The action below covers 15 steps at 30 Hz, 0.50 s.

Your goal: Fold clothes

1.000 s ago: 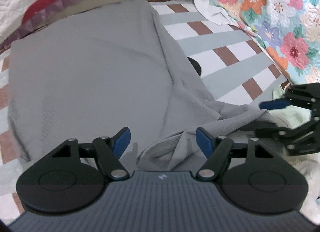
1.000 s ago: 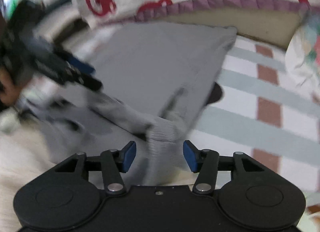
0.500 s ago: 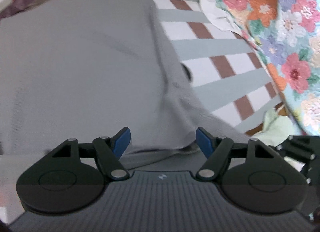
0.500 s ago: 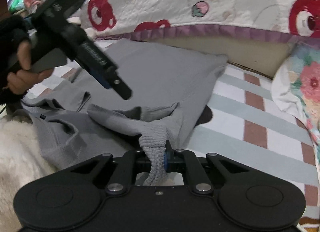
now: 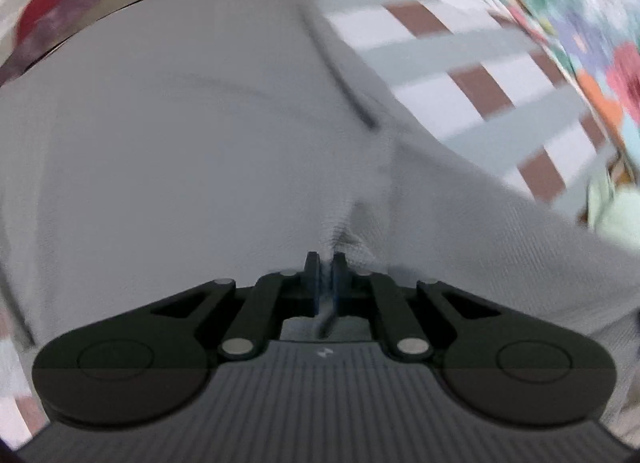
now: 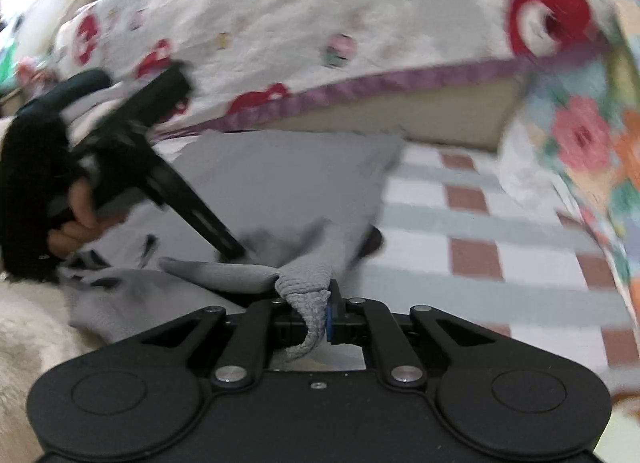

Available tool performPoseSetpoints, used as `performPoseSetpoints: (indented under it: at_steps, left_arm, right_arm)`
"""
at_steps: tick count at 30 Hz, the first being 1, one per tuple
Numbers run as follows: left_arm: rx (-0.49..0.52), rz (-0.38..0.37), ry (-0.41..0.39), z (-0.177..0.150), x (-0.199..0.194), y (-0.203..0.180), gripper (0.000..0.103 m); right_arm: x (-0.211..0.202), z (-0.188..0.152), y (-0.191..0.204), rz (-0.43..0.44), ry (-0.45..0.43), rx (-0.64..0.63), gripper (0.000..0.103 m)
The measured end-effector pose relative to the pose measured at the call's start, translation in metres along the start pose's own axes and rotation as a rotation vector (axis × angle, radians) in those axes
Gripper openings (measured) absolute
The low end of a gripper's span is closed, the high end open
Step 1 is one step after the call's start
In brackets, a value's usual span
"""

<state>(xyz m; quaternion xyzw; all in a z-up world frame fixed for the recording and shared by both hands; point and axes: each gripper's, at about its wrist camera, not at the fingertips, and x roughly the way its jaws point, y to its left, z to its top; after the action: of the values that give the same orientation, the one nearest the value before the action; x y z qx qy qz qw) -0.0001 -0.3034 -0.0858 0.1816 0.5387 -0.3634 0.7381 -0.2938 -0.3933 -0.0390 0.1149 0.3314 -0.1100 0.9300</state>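
A grey knit garment (image 5: 180,135) is being pinched by the closing left hand-held gripper (image 5: 325,277); its ribbed cuff (image 6: 306,287) is being clamped by the right hand-held gripper (image 6: 320,317), a detail given by the right view alone.

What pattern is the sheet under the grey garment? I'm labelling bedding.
Checked: white sheet with pale grey-green bands and reddish-brown squares, clearest in the right wrist view.

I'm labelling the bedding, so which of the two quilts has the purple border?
The white quilt with red bears, behind the grey garment; purple trim runs along its lower edge. The floral quilt on the right shows no such border.
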Motion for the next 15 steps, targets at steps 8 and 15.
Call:
performPoseSetpoints:
  at_steps: [8,15]
  left_arm:
    - [-0.184,0.155,-0.037,-0.02,-0.023,0.064,0.036]
    - [-0.037,-0.041,-0.012,-0.021,-0.032,0.042,0.078]
  right_arm:
    - [0.014,-0.019,-0.003,-0.025,0.095,0.028,0.007]
    - [-0.004,-0.013,0.021,-0.112,-0.021,-0.079,0.007]
